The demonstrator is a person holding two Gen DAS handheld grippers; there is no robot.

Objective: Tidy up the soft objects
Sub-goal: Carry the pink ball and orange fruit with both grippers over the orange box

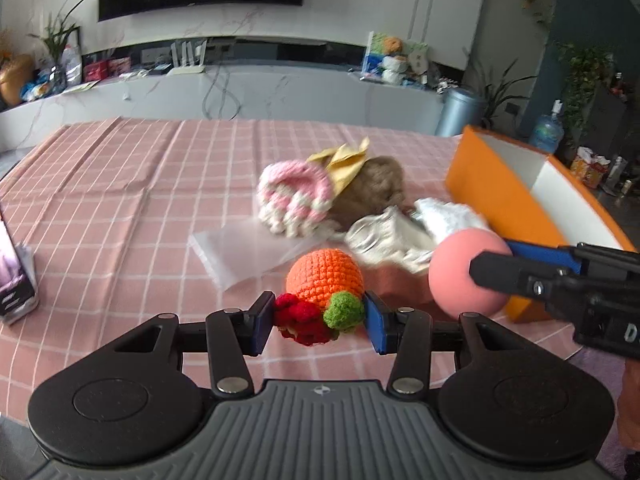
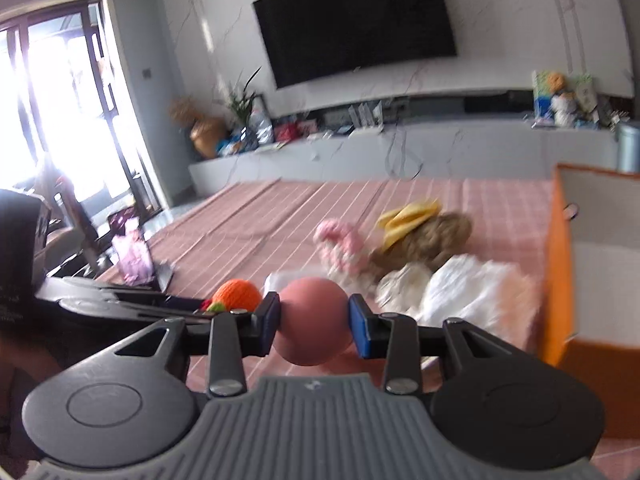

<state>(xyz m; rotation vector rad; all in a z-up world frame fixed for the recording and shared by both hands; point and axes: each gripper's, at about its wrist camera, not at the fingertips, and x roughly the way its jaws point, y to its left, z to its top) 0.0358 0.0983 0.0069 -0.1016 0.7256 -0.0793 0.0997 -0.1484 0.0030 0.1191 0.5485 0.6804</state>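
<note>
Orange crocheted ball (image 1: 325,277) with red (image 1: 301,320) and green (image 1: 343,310) knitted tufts: lower centre of the left wrist view, raised off the pink checked cloth, clamped at the tufts. Smooth pink foam ball (image 2: 313,320): lower centre of the right wrist view, squeezed at both sides, raised off the cloth. Pink-and-white crocheted paw-shaped piece (image 1: 294,196): frame centre, lying against a brown fuzzy plush toy (image 1: 378,190) topped by a yellow fabric bow (image 1: 347,162). Crumpled white cloth items (image 1: 400,236): right of centre, beside the open orange box with white interior (image 1: 496,196) at the right edge.
</note>
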